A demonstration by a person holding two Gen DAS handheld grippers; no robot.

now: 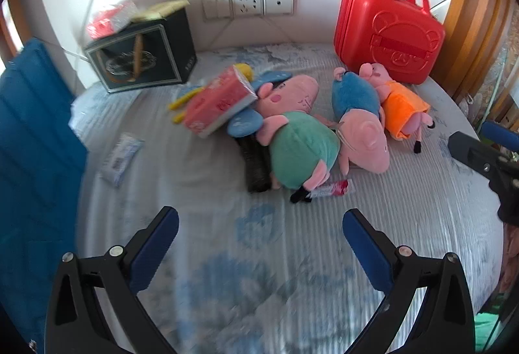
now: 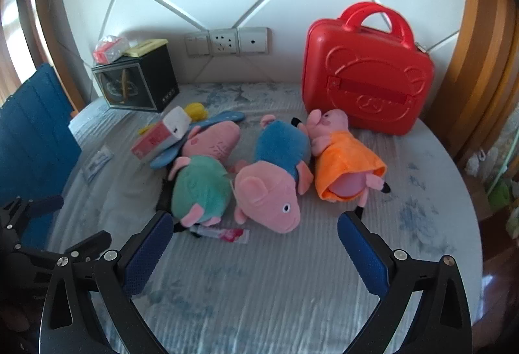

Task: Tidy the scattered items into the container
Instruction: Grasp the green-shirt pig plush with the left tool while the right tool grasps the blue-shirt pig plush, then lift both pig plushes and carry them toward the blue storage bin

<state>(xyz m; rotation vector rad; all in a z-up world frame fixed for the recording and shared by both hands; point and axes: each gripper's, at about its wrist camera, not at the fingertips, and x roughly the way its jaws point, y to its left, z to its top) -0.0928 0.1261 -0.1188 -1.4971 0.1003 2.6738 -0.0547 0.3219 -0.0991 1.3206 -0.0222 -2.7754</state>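
A shut red suitcase [image 1: 387,32] [image 2: 366,84] stands upright at the back right of the bed. Three pig plush toys lie in front of it: one in green [image 1: 301,149] [image 2: 201,188], one in blue [image 1: 356,117] [image 2: 275,172], one in orange [image 1: 402,104] [image 2: 343,159]. A red tissue pack [image 1: 217,101] [image 2: 159,136] leans on the green one. A small pink tube [image 1: 331,190] [image 2: 223,234] lies nearest. My left gripper [image 1: 259,224] and right gripper [image 2: 254,224] are open and empty, above the bed short of the toys.
A dark box [image 1: 142,55] [image 2: 136,86] with a red packet on top stands at the back left. A white packet [image 1: 121,156] lies left. A blue cushion [image 1: 32,159] is at the left edge. Wall sockets [image 1: 248,5] sit behind. The bed edge curves at right.
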